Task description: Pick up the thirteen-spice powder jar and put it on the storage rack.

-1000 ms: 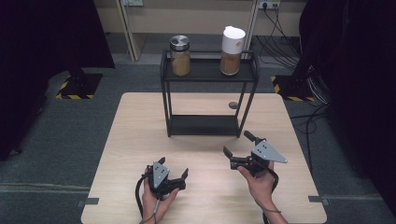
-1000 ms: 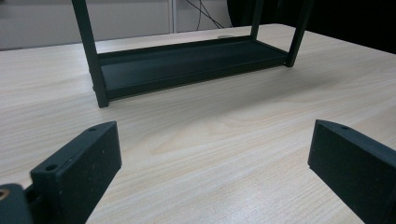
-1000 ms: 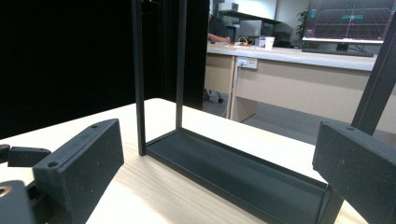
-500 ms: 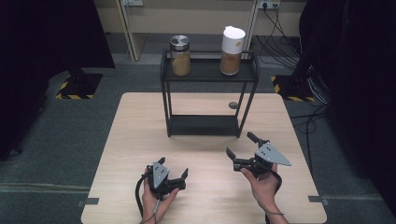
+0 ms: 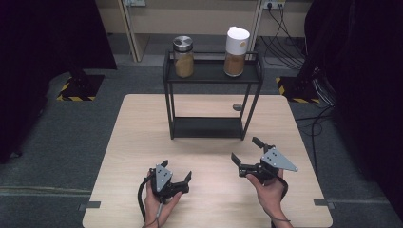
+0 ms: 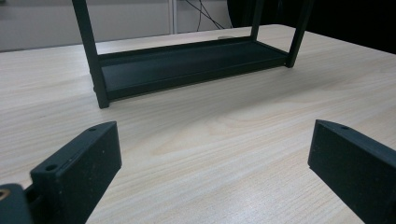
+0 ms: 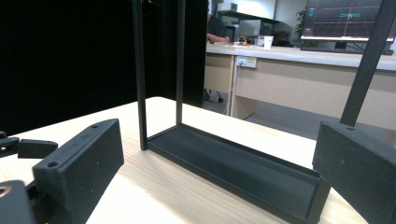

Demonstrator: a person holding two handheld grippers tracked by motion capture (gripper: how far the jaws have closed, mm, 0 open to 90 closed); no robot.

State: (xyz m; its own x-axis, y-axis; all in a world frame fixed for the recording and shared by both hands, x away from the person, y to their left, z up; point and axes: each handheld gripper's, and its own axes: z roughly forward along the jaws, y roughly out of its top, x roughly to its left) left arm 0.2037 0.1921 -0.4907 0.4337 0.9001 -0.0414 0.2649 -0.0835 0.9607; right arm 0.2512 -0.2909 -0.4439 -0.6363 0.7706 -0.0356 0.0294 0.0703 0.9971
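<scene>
— Grey carpet [image 5: 71, 137] is running all round a pale wooden table [image 5: 142, 142]; what is sitting on it?

— 1 black 2-tier rack [image 5: 211, 95] is standing at the table's far middle. Its lower shelf [image 5: 207, 127] is lying bare, and in the right gripper view that same tray [image 7: 233, 163] is stretching away just past the jaws.

— And the grippers?

— Both are hovering at the near edge, well apart from each other. The left gripper [image 5: 177, 172] is sitting low in the person's left hand [image 5: 159, 202], jaws spread wide and gripping nothing; the left gripper view is showing bare wood grain [image 6: 210, 140] between them. The right gripper [image 5: 246, 149], in the right hand [image 5: 268, 187], is lying nearer the rack's right front leg, jaws also wide apart and holding nothing.

— What is up on top?

— 2 jars are standing on the upper shelf: a glass jar with a metal lid [image 5: 183, 57] at the left and a white-capped jar [image 5: 236, 45] at the right, both showing brown contents. A small grey disc [image 5: 237, 107] is lying on the table behind the rack.

— And the room?

— Dark curtains [image 5: 43, 33] are hanging at both sides, cables [image 5: 280, 38] are trailing at the back right, and yellow-black striped feet [image 5: 78, 90] are resting on the carpet. The right gripper view is showing desks and a lit monitor [image 7: 345, 18] farther off.
</scene>
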